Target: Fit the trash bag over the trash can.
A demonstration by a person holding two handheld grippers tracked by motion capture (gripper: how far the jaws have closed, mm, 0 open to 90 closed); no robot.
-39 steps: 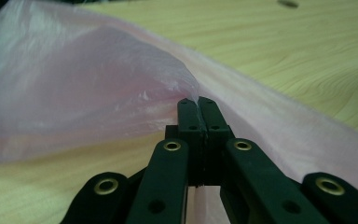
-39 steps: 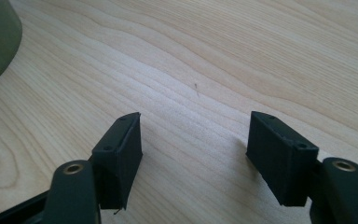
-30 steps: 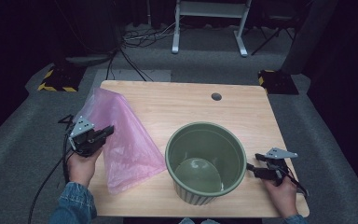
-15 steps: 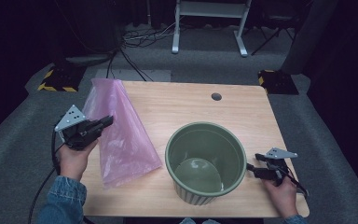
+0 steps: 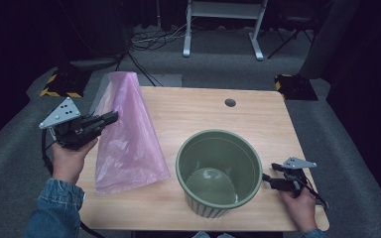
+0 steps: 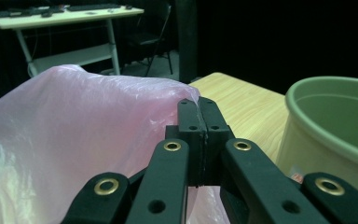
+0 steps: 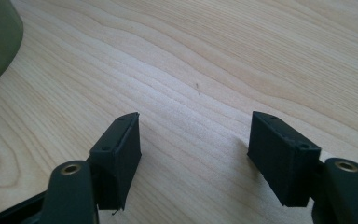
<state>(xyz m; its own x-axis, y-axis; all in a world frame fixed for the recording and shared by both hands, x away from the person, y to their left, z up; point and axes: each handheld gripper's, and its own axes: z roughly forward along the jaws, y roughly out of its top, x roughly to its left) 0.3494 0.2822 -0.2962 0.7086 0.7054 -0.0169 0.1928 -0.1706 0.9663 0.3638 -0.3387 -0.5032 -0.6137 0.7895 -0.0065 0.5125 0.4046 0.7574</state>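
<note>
Pink bag pinched in left gripper w/ pot beside; right gripper cam: wide-open over bare table.

Overhead light brightens the table; surroundings fall into near-black. Soft shadows under the green pot. High view slightly soft and grainy. Gripper views sharp up close, background dim and hazy.
</note>
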